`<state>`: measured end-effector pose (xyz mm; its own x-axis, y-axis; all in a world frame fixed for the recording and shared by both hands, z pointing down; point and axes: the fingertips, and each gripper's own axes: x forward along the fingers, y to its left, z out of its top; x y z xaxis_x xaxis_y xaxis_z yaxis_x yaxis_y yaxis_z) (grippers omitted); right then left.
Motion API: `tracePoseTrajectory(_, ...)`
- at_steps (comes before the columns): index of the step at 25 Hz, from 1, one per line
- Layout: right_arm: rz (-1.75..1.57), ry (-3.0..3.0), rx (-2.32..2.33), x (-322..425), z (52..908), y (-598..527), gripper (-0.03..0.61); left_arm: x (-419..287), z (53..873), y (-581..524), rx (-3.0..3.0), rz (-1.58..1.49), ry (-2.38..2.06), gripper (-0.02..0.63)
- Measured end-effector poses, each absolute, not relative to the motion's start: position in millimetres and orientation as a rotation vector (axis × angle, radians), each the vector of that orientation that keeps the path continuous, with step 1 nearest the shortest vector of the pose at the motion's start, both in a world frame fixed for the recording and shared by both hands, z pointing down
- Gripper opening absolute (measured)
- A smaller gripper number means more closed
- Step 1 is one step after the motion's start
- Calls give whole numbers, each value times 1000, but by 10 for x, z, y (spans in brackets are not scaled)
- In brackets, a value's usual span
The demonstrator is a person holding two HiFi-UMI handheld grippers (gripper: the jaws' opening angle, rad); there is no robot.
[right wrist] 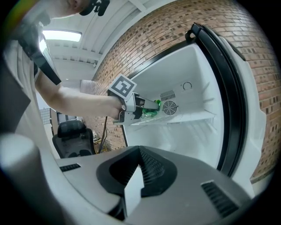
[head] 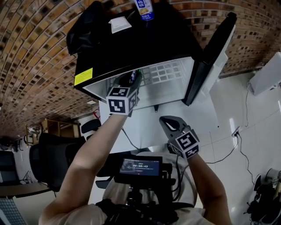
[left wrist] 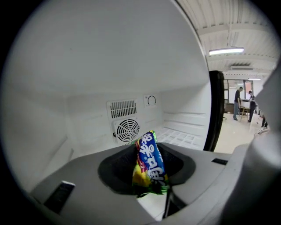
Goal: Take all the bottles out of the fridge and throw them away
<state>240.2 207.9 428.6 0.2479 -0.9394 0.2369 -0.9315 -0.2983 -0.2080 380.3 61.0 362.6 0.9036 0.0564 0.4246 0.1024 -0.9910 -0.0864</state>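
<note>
The small fridge [head: 131, 52] stands open, its door [head: 210, 57] swung to the right. My left gripper [head: 131, 80] reaches into the white interior [left wrist: 88, 88] and is shut on a green bottle [left wrist: 150, 165] with a bright blue, yellow and red label. The bottle looks squeezed flat between the jaws. The right gripper view shows that left gripper [right wrist: 147, 105] with the green bottle [right wrist: 151, 113] just above the fridge shelf [right wrist: 193, 117]. My right gripper [head: 172, 124] hangs in front of the fridge, shut and empty [right wrist: 131, 186]. Another bottle [head: 144, 9] stands on the fridge top.
A round fan grille [left wrist: 127, 130] sits on the fridge's back wall. A black bag [head: 88, 26] and a white item [head: 119, 24] lie on the fridge top. A black office chair [head: 48, 162] is at the left, and cables [head: 228, 149] run over the floor at the right.
</note>
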Motion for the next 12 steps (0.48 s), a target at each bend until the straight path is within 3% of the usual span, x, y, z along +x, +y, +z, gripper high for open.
tracePoseTrajectory(12,-519,1994,-2383,2300,4308,1784,2,2893,3364,744,-3019,-405,-355,138)
